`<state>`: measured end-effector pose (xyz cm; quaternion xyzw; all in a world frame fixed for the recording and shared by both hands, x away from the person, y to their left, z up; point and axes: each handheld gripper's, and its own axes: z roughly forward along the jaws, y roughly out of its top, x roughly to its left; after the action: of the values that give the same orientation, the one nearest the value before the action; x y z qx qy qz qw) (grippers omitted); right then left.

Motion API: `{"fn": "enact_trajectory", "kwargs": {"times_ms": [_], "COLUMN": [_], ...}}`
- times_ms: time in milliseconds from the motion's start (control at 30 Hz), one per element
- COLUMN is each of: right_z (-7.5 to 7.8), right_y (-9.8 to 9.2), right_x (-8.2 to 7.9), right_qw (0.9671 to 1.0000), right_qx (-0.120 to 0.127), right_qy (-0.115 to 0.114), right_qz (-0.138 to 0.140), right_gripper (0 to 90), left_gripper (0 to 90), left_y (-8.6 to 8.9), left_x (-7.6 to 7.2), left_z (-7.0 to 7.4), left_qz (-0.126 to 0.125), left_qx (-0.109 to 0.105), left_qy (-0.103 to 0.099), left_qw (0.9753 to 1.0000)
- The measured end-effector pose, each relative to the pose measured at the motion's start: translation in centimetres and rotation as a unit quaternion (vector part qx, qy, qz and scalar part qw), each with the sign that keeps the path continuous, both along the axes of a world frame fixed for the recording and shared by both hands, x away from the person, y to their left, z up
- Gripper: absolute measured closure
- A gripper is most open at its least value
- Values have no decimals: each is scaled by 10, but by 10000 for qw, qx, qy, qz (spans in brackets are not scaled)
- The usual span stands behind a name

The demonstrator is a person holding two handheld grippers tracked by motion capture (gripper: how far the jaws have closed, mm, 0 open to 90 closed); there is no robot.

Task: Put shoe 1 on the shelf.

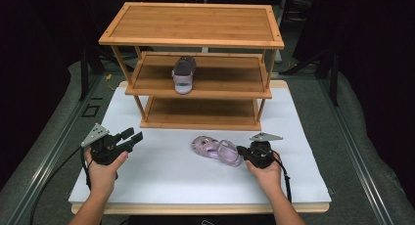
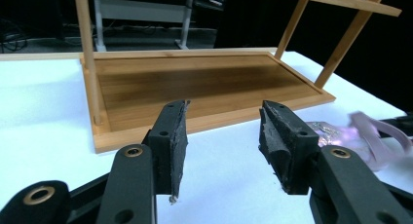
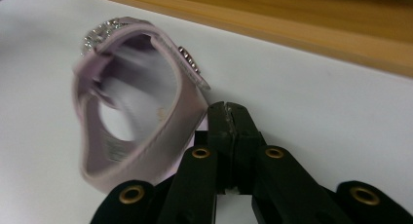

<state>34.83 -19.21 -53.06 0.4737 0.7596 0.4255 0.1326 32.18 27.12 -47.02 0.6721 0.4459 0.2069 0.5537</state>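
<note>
A lilac sandal [image 1: 217, 150] with a glittery front lies on the white board [image 1: 171, 181] in front of the wooden shelf rack [image 1: 193, 24]. My right gripper [image 1: 242, 150] is at its heel end. In the right gripper view the jaws [image 3: 228, 107] are pressed together with nothing visible between them, and the sandal's heel strap [image 3: 180, 117] runs against their left side. My left gripper [image 1: 134, 135] is held over the board's left part, open and empty [image 2: 224, 109]. A second sandal [image 1: 184, 74], grey and lilac, stands on the rack's middle shelf.
The rack's bottom shelf [image 2: 195, 83] is bare and lies just ahead of the left gripper; its top shelf is bare too. The sandal [image 2: 350, 134] shows at the right edge of the left gripper view. Grey padding surrounds the board.
</note>
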Motion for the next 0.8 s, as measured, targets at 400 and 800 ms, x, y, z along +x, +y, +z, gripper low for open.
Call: {"fn": "enact_trajectory", "kwargs": {"times_ms": [400,800], "right_z": [-9,14], "right_y": [15,19], "right_x": [-25,-47], "right_qw": [9977,9958], "right_qx": [-175,-883], "right_qy": [469,54], "right_qz": [450,214], "right_gripper": [887,613], "left_gripper": [525,497], "left_y": [-5,-2], "left_x": [1,4], "left_z": [-6,-16], "left_qz": [-58,43], "left_qx": [162,293], "left_qy": [108,267], "left_qw": [9998,9992]}}
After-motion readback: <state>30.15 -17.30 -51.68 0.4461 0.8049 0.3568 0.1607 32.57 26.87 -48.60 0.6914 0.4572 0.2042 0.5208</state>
